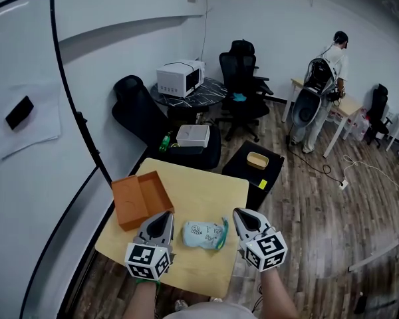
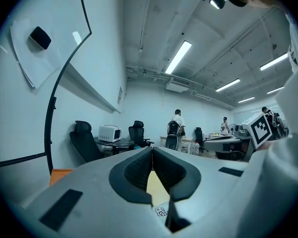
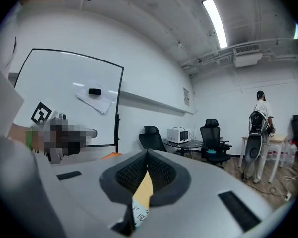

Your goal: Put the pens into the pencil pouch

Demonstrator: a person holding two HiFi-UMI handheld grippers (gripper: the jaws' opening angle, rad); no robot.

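Left tongs [image 1: 167, 216] and right tongs [image 1: 239, 212], pressed together, flank a pouch [image 1: 203, 234] on the table [image 1: 201, 190].

Steeply above table [image 1: 207, 190]; gripper views level

Bright ceiling strip lights, fisheye-warped edges, sharp

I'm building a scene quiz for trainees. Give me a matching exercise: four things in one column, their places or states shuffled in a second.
Things:
1 orange box
2 pencil pouch
3 microwave
4 left tool

Places or states:
A on the round dark table at the back
B jaws shut, empty
C open, at the wooden table's left edge
D lying between the left tool and the right tool

Pairs: 1-C; 2-D; 3-A; 4-B
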